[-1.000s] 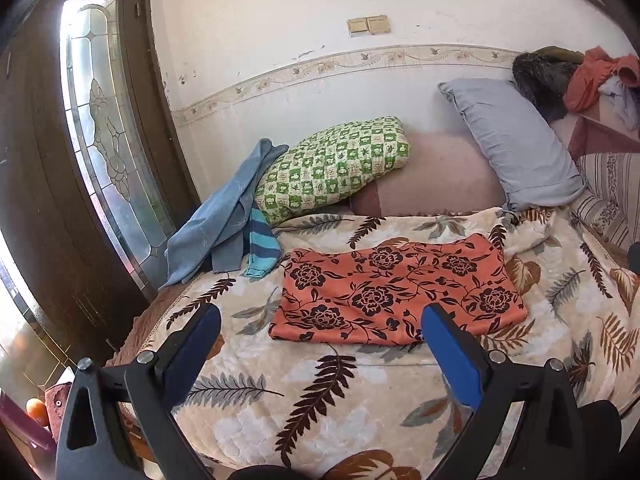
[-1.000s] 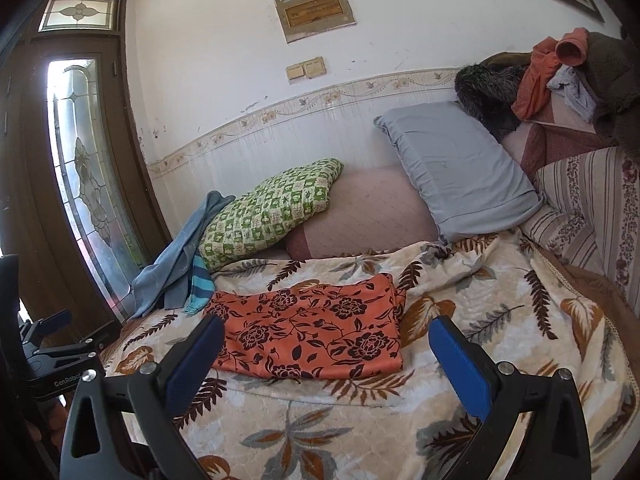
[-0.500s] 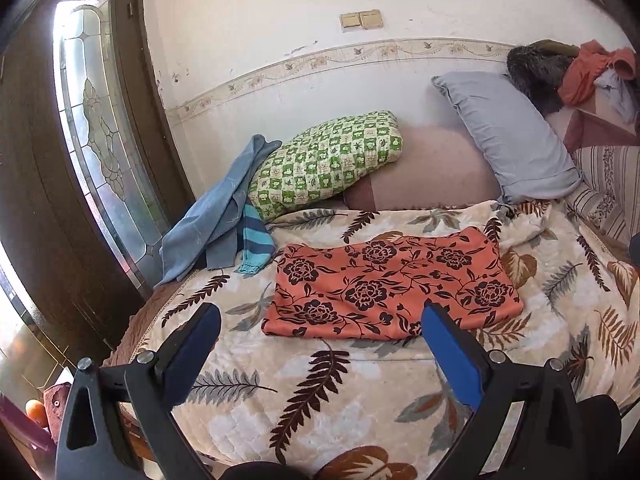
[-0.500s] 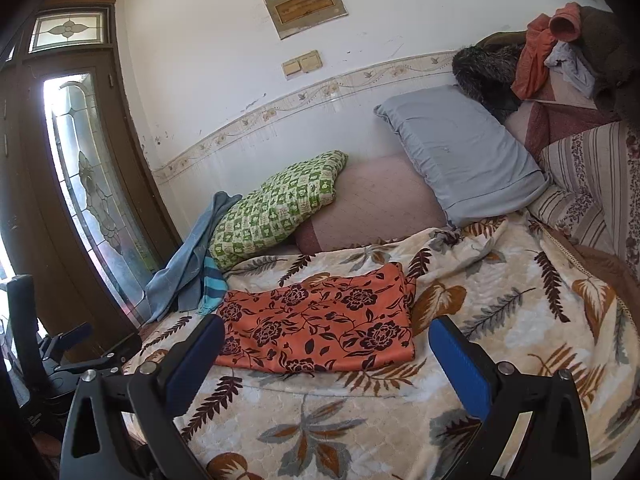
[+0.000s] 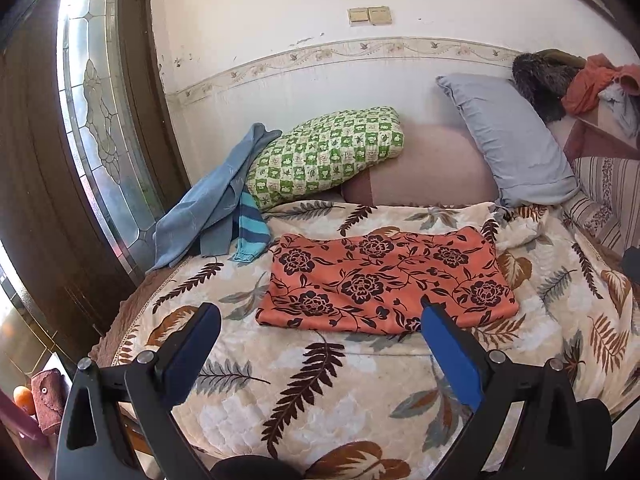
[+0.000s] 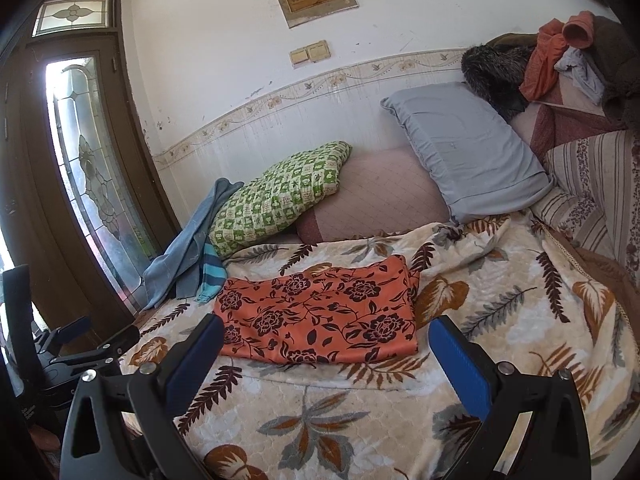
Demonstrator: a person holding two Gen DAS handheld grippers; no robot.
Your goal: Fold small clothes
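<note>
The orange rectangular cloth with black flowers (image 5: 384, 284) lies flat on the leaf-patterned bed blanket (image 5: 320, 380), just ahead of both claws, probably spread for folding. Left claw (image 5: 320, 336) and right claw (image 6: 326, 354) gape wide (empty), hovering short of it.

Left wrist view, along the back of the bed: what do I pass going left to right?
Glass door panel → blue cloth → green checked pillow → pink cushion → grey pillow → heap of clothes.
</note>
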